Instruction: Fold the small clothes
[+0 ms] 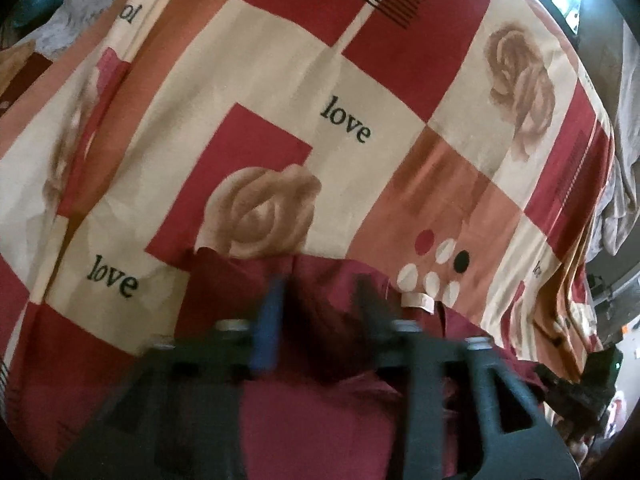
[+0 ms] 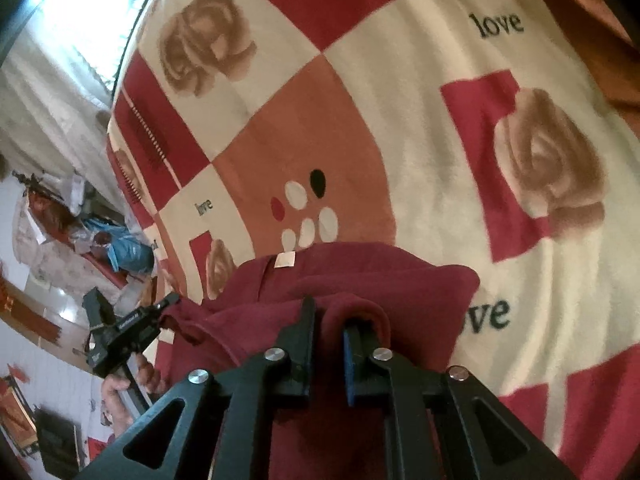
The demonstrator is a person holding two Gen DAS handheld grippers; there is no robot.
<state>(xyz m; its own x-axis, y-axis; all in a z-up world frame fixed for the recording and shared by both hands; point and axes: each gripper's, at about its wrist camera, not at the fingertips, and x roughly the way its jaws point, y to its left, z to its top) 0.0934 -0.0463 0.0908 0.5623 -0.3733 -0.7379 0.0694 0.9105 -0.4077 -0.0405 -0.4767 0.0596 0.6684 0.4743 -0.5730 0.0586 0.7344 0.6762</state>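
Observation:
A maroon garment lies bunched on the patchwork bedsheet, with a white label at its upper edge. My left gripper hovers over its top edge, jaws wide apart, with nothing pinched. In the right wrist view the same garment shows its label. My right gripper stands slightly open at a raised fold; the cloth humps over the right finger, and a gap shows between the pads. A hand holds the left gripper at the garment's left corner.
The sheet with roses and "love" prints covers the bed. Its edge drops off at the right of the left wrist view, beside grey cloth. Beyond the bed's left edge the floor holds clutter, including a blue bag. A bright window lies beyond.

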